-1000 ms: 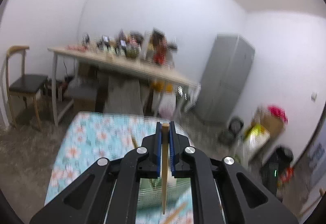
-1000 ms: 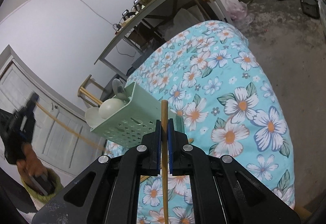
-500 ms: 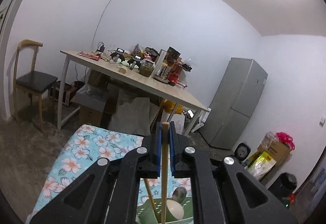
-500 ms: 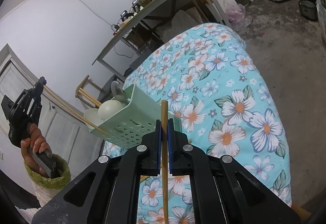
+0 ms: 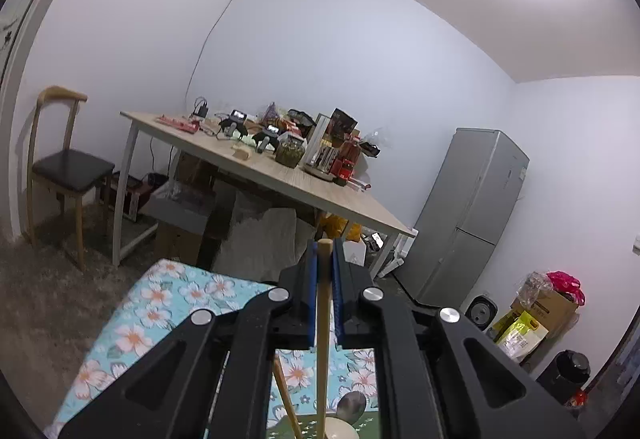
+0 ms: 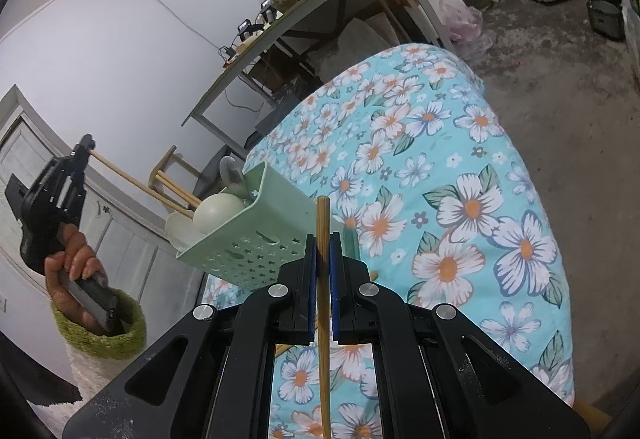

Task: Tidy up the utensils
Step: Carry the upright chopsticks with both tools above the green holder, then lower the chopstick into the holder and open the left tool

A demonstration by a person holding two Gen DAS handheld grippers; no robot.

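A: Right wrist view, left to right: your left gripper (image 6: 86, 147) clamps one chopstick (image 6: 132, 181), its tip in the green caddy (image 6: 256, 239).
B: Risk?
A: Tilt it and you tip the caddy. Your right gripper (image 6: 323, 239) pinches one second chopstick (image 6: 323, 279). Spoons: two pale, one metal.

Spoons (image 6: 218, 213) and chopsticks (image 6: 176, 191) crowd the caddy (image 6: 256, 247); flowered cloth (image 6: 460, 199) lies open.

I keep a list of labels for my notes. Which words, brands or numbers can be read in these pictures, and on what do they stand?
No text can be read with certainty.
Carton: bold letters, too blurred.
Yellow bag: print too small.
Fridge: door sticker too small.
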